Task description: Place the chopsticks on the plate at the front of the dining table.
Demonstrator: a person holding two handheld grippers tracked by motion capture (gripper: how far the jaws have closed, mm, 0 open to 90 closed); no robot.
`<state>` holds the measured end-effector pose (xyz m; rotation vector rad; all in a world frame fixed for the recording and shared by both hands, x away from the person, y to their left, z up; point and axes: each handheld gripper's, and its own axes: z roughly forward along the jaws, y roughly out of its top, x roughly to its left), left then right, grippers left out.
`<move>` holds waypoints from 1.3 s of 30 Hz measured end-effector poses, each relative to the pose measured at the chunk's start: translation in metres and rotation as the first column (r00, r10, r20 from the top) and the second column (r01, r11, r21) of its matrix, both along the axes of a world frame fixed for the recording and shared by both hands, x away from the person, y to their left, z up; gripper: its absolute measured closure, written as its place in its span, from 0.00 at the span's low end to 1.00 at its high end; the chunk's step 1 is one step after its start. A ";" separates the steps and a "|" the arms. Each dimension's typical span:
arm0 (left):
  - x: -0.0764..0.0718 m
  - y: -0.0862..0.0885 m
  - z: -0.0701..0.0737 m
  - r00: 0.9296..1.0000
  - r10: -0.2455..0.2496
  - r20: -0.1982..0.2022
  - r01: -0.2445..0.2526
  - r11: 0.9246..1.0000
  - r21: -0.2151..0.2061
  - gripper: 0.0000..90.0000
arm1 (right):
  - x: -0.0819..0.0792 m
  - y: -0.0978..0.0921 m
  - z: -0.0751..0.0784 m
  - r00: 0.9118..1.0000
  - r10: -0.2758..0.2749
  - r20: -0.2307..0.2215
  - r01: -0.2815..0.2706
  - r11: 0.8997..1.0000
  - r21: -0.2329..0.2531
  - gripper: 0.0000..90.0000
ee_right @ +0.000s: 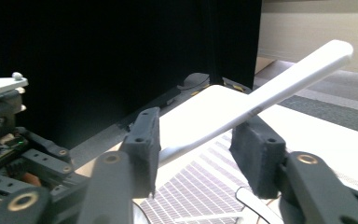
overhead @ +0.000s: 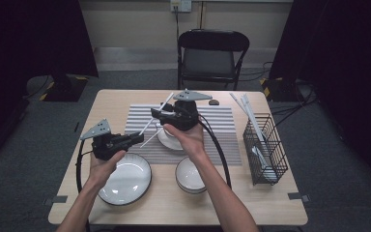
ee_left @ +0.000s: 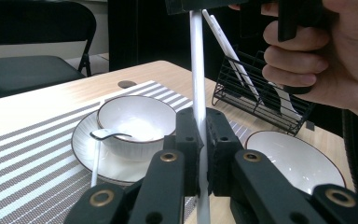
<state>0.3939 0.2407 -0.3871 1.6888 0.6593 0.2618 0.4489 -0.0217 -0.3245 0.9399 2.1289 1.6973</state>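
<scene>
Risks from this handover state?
1. The left gripper clamps the white utensil handle at one narrow spot; it may pivot.
2. The right gripper jaws stand open around the same handle, so it may snag when pulled away.
3. The bowl below already holds a spoon; a drop could knock it.

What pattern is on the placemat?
Grey and white stripes on the placemat, clearest in the high view.

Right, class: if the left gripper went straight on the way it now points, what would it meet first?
Probably the white bowl on its saucer, which sits just ahead of the left gripper. Depth is unclear, so it might pass slightly beside it.
</scene>
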 end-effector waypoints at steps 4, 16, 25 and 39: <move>0.001 -0.004 -0.002 1.000 -0.009 -0.004 0.009 1.000 0.013 0.95 | 0.000 -0.005 -0.004 1.000 -0.009 -0.004 0.009 1.000 -0.010 0.53; -0.001 -0.009 -0.002 0.999 -0.033 -0.002 0.033 0.999 0.005 0.95 | 0.001 -0.022 -0.004 0.999 -0.039 -0.003 0.039 0.999 0.014 0.48; -0.002 -0.012 -0.003 1.000 -0.025 -0.009 0.025 0.999 0.045 0.95 | -0.001 -0.037 -0.012 0.998 -0.050 -0.027 0.051 0.998 0.027 0.44; 0.004 -0.001 -0.004 0.999 0.027 -0.021 -0.026 0.999 0.046 0.95 | -0.017 -0.070 -0.015 0.993 -0.109 -0.034 0.108 0.994 -0.026 0.33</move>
